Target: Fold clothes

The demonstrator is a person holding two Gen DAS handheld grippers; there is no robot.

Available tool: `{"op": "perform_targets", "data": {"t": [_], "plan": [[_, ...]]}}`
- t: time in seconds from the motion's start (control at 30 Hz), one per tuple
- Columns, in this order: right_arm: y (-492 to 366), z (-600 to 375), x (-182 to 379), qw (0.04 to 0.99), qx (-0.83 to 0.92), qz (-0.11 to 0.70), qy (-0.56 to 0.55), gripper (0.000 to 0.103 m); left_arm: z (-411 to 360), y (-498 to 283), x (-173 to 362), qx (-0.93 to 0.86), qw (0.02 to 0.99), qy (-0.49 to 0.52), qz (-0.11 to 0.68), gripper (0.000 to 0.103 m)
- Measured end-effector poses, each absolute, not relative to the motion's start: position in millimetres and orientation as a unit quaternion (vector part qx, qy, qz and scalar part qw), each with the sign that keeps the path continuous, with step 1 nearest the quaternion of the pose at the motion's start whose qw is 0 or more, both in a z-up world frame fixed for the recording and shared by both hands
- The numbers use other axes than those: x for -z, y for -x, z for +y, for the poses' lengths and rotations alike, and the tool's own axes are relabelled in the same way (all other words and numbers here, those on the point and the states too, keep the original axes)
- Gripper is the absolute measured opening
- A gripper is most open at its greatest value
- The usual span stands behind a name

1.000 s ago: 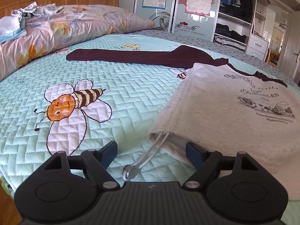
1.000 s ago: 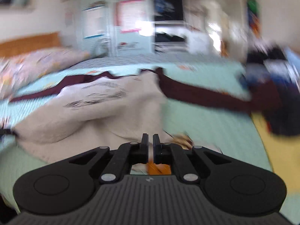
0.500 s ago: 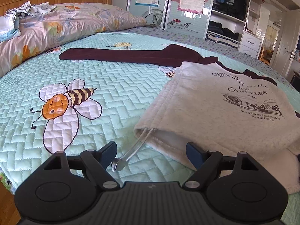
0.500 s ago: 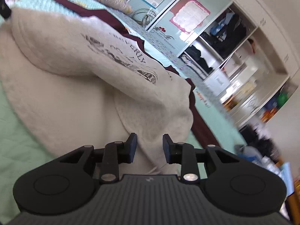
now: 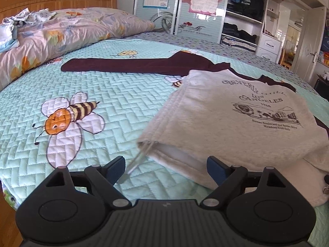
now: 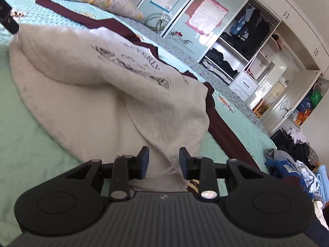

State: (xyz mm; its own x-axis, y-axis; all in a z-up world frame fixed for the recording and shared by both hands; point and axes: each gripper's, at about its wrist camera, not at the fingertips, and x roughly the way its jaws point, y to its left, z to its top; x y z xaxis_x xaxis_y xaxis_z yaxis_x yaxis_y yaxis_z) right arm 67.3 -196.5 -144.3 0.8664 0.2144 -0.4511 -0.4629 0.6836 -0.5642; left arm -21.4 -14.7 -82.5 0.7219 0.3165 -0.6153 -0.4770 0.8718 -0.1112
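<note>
Left gripper: jaws spread wide, empty, low over the near edge of the bed. A drawstring trails out of the hem between them.

Right gripper: jaws partly spread, straddling a corner of the cream cloth, not pinching it. A thin cord crosses the gap.

Sweatshirt: cream body with black print up, lying at the near side of the bed with its lower part doubled back, so two layers show at the hem. Dark maroon sleeves lie flat beyond it, toward the far side.

Further off: floral duvet at the headboard end.

Risks, as judged: jaws closing on the cord alone, or on one layer only, would drag the fold askew. The unfolded sleeves could bunch under the body.
</note>
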Motion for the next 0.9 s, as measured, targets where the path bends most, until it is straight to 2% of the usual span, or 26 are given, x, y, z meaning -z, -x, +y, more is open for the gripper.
{"op": "perform_targets", "data": {"t": [0.17, 0.2, 0.23, 0.27, 0.33, 0.4, 0.47, 0.5, 0.57, 0.7, 0.8, 0.9], "plan": [[-87.0, -188.2, 146.6, 0.9, -0.187, 0.2, 0.338, 0.033, -32.2, 15.7, 75.6, -0.183, 0.928, 0.113, 0.303, 0.088], [-92.4, -189.9, 144.3, 0.906, -0.182, 0.21, 0.32, 0.028, -33.9, 15.0, 74.2, -0.179, 0.929, 0.111, 0.303, 0.089], [-98.7, -194.7, 141.7, 0.914, -0.172, 0.224, 0.291, 0.014, -35.2, 14.5, 72.9, -0.177, 0.93, 0.109, 0.302, 0.09], [-103.6, -202.8, 139.2, 0.923, -0.162, 0.237, 0.255, 0.01, -35.9, 14.2, 72.1, -0.176, 0.931, 0.108, 0.301, 0.091], [-109.1, -228.3, 134.6, 0.942, -0.143, 0.259, 0.157, 0.009, -36.9, 13.7, 71.3, -0.177, 0.932, 0.105, 0.298, 0.092], [-108.2, -251.0, 133.6, 0.95, -0.128, 0.271, 0.088, 0.009, -38.2, 11.9, 73.1, -0.178, 0.931, 0.101, 0.301, 0.093], [-108.0, -262.8, 139.1, 0.948, -0.123, 0.283, 0.077, 0.01, -40.4, 10.3, 75.9, -0.173, 0.931, 0.1, 0.307, 0.093], [-109.2, -270.9, 142.1, 0.945, -0.135, 0.292, 0.061, 0.014, -41.7, 9.7, 77.4, -0.17, 0.93, 0.1, 0.31, 0.093], [-113.4, -291.4, 140.7, 0.935, -0.168, 0.312, 0.003, 0.015, -44.1, 8.8, 80.0, -0.164, 0.93, 0.1, 0.314, 0.093], [-126.2, -325.9, 118.7, 0.9, -0.189, 0.361, -0.153, 0.029, -46.5, 7.9, 82.5, -0.162, 0.929, 0.098, 0.317, 0.093], [-137.0, -319.9, 102.7, 0.869, -0.267, 0.351, -0.224, 0.031, -47.8, 7.6, 83.3, -0.157, 0.93, 0.099, 0.318, 0.093], [-151.4, -289.9, 107.0, 0.794, -0.376, 0.401, -0.258, 0.031, -44.9, 8.7, 84.1, -0.157, 0.929, 0.103, 0.318, 0.093]]}}
